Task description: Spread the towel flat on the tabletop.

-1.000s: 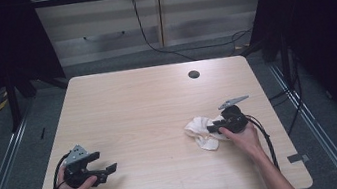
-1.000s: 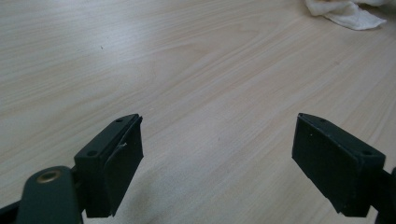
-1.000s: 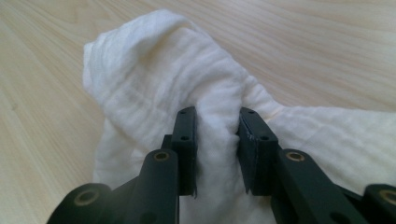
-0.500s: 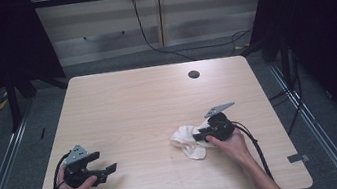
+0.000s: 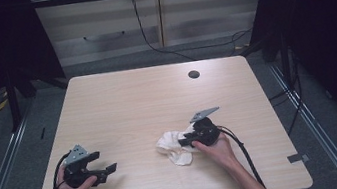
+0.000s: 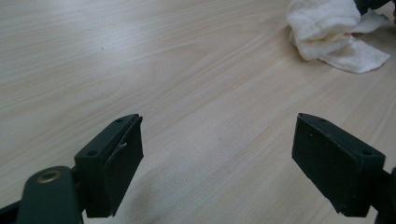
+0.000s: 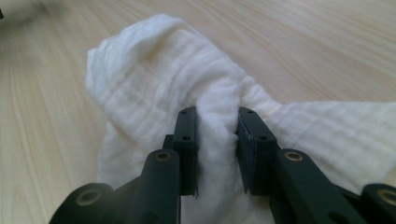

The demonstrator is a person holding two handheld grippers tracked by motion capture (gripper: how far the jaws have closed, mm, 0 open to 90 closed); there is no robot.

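Two tools in play, one per hand. Right tool [image 7: 216,140]: jaws drawn in close, pinching a bunched fold of the white cloth [image 7: 187,88] between the pads; the fabric bulges up above the tips. In the high view the right tool [image 5: 183,141] sits at the right-hand part of the surface [image 5: 147,97], near the front, with the cloth [image 5: 174,146] touching its tips and spread toward the left. Left tool [image 6: 217,161]: jaws wide apart, nothing between them, bare wood below. In the high view the left tool [image 5: 103,164] rests at the front left corner, well apart from the cloth.

Cloth: white, soft, ribbed weave, crumpled into a loose heap with one flat flap lying on the surface.

Count: one cloth, two tools, one small dark round hole [image 5: 194,74] near the far edge.
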